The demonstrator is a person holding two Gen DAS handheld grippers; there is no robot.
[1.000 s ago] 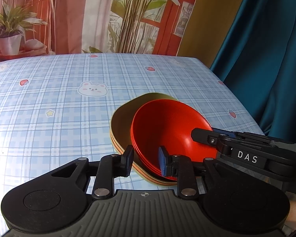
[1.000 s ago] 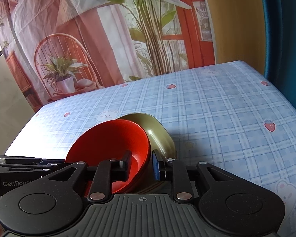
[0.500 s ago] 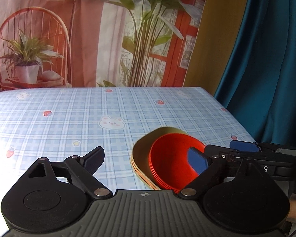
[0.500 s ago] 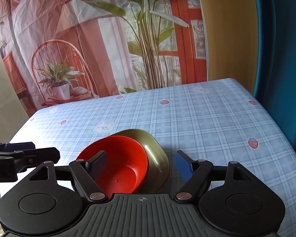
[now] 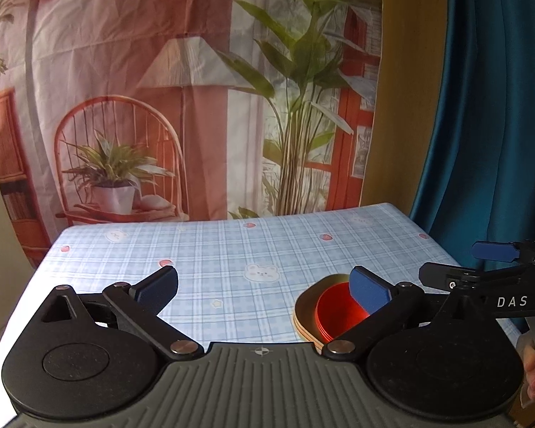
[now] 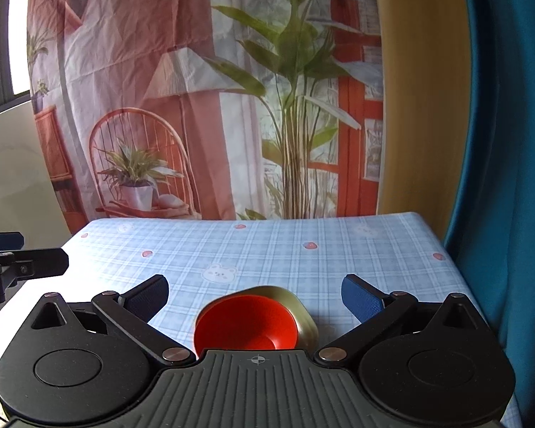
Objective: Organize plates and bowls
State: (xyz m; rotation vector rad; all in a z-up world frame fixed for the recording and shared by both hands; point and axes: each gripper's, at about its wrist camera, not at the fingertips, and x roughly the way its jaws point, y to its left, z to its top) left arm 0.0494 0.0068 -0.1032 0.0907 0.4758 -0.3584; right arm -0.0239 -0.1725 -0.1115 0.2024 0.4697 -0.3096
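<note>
Glossy red plastic bowls (image 6: 246,324) nested on olive plate stack (image 5: 305,312), lower centre: light, stiff, slick; pinch by rim. Both jaws wide open, empty.

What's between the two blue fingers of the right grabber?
In the right wrist view, the red bowl stacked on the green plate sits between them on the tablecloth, untouched.

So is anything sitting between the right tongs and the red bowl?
Nothing visible. The right tongs are open with the red bowl just below and between them, nested in the olive plate on the tablecloth.
</note>
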